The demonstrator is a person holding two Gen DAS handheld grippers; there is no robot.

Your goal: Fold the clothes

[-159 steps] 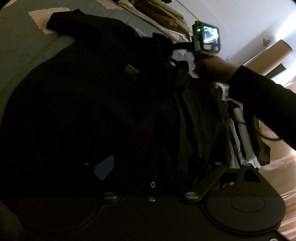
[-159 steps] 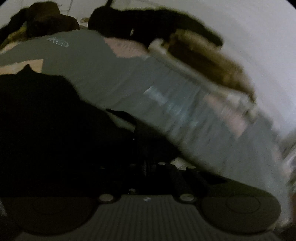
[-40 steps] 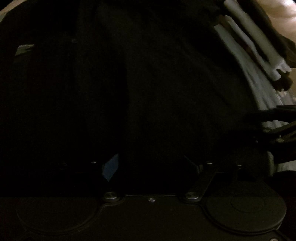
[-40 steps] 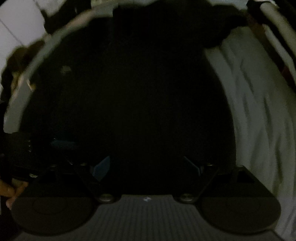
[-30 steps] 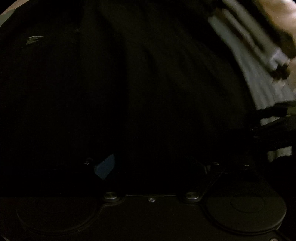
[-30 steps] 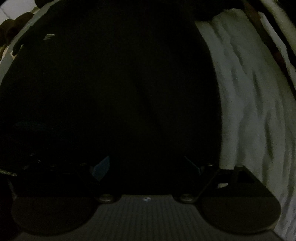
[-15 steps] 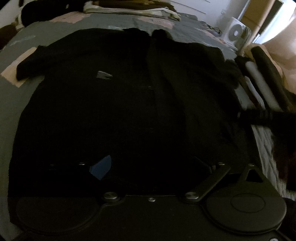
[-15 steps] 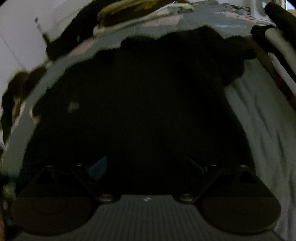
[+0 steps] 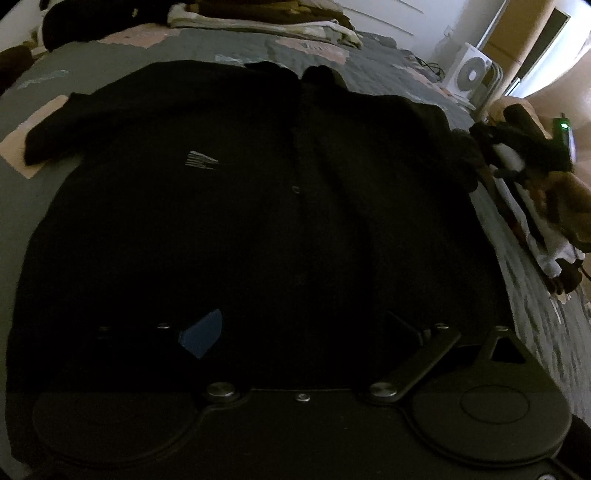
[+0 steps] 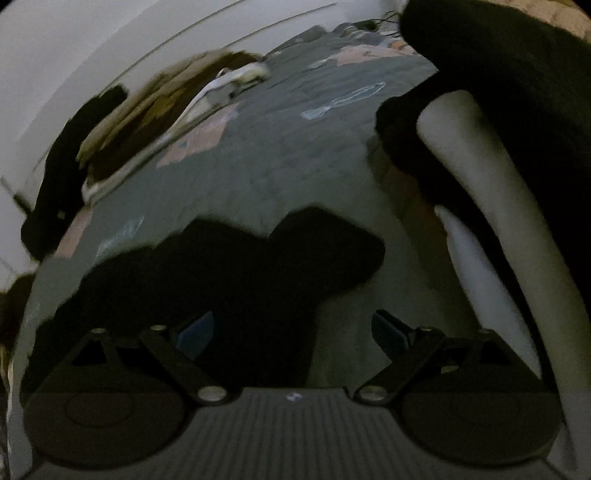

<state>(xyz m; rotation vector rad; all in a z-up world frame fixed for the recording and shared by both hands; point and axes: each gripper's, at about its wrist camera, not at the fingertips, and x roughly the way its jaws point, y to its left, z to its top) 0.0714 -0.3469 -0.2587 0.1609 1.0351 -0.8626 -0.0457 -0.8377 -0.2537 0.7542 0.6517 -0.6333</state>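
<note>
grey quilted bedspread (image 9: 22,206) with pink patches carries everything you are working on. one black shirt (image 9: 236,206) lies spread flat across it, front up, its collar toward the far edge and one sleeve reaching out to the left edge over a pink patch. a small pale logo (image 9: 199,160) shows on its chest.

your left gripper (image 9: 301,328) hangs over the shirt's near hem; its jaws have just been opening and stand wide, with the cloth below them and nothing pinched. one blue pad shows, the other is lost in the dark.

your right gripper (image 10: 291,330) sits near the bed's right edge, over the shirt's other sleeve (image 10: 236,266). its jaws have also just been opening and stand wide apart, two blue pads visible, gripping nothing.

along the far edge lies one stack of folded tan and cream clothes (image 9: 266,18), with one dark heap (image 9: 92,18) beside it at the far left corner. one pile of black and white garments (image 10: 495,155) sits at the right edge. one white fan (image 9: 471,72) stands beyond the far right corner.
</note>
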